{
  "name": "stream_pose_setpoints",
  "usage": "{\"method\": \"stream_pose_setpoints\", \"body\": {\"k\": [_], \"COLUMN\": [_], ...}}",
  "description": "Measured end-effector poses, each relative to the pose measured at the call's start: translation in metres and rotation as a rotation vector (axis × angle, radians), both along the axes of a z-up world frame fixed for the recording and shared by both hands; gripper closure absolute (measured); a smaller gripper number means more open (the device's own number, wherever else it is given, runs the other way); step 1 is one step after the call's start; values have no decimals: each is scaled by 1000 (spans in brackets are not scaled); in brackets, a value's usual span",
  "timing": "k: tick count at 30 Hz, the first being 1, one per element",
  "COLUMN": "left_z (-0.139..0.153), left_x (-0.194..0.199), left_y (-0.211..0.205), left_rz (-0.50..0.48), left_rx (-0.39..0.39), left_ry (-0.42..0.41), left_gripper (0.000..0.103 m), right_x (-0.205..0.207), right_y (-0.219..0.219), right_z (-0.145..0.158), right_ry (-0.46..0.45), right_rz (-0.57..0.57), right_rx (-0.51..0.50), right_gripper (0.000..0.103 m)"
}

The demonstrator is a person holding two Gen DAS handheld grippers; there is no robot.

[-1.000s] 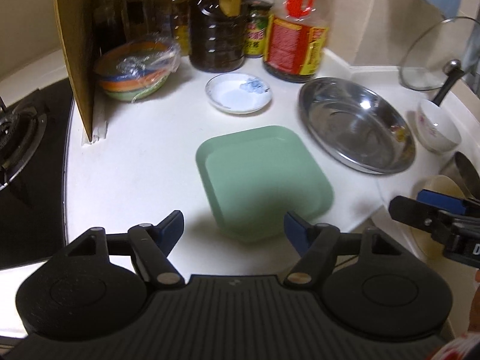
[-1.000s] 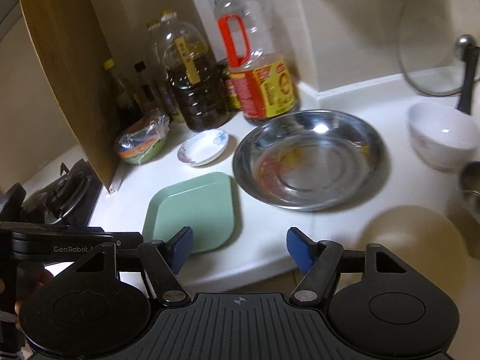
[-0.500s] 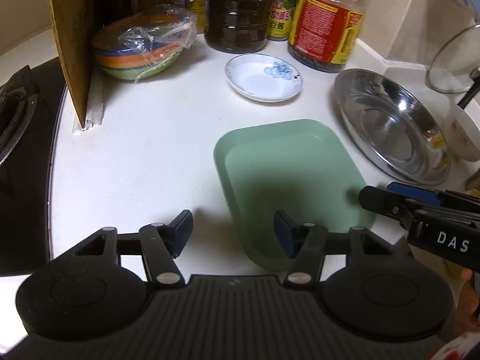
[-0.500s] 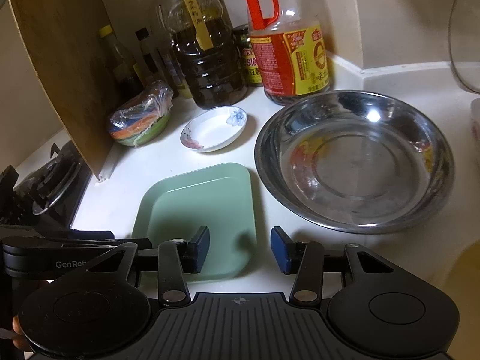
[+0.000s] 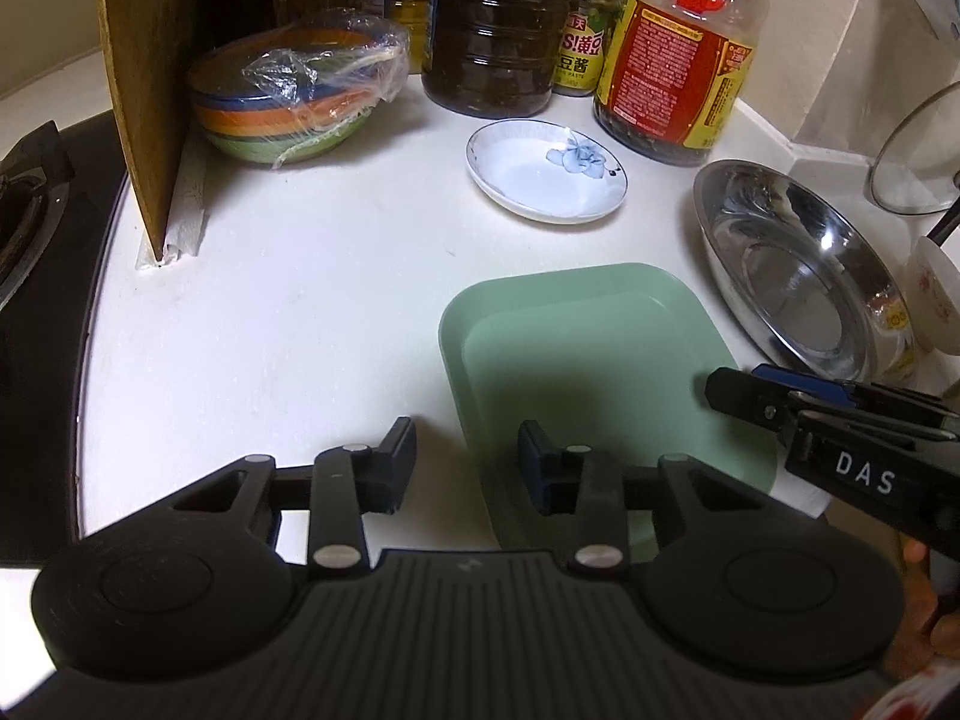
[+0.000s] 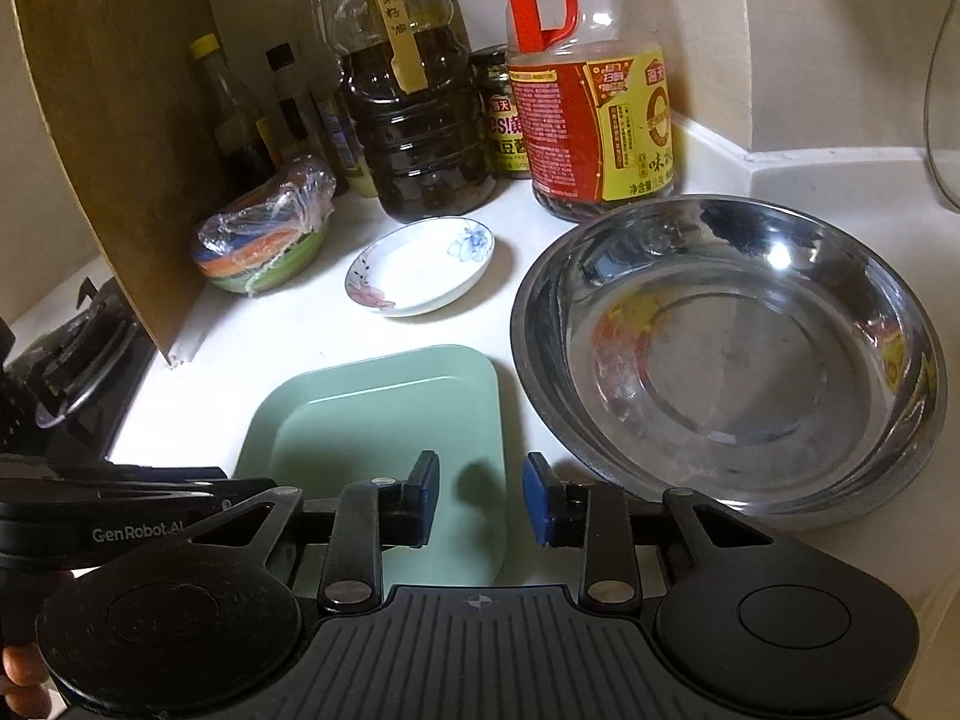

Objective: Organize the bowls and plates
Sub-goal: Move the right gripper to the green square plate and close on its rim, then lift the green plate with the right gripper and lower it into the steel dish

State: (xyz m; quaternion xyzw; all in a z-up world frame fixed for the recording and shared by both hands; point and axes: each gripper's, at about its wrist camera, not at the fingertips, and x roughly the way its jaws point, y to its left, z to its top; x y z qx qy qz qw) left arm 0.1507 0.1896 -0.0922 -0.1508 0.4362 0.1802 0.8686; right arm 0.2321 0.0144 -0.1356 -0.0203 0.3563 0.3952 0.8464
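Where the green square plate (image 5: 591,360) lies flat on the white surface (image 5: 288,300) beside the steel dish (image 6: 729,354), both grippers straddle its near edges. Left gripper (image 5: 467,459) and right gripper (image 6: 480,495) stand partly open, gripping nothing.

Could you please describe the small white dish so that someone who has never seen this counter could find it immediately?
Start at the row of large bottles along the back wall; the dark oil jug stands in the middle. Directly in front of it on the white counter lies the small white dish, between the wrapped bowl stack and the steel basin. It alone is white porcelain with painted flowers.
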Motion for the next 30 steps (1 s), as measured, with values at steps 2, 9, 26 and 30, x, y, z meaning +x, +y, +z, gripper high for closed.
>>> {"method": "stream_pose_setpoints", "body": {"k": [2,9,26,30], "left_z": [0,-1,29,39], "left_x": [1,0,-5,4], "left_y": [0,-1,2,-1], "left_rz": [2,-5,10,-19], "left_rx": [1,-15,25,30], "left_ry": [-5,-20,-76,-106], "left_gripper": [72,90,95,95], "right_x": [1,-1,-6,-3], "right_y": [1,5,-1,-7], "right_z": [-2,-7,17,29], "right_ry": [-3,-18,-59,-76], "right_rz": [3,14,20,-9], "right_rx": [-6,-28,37,52], "right_gripper": [75,87,98,98]}}
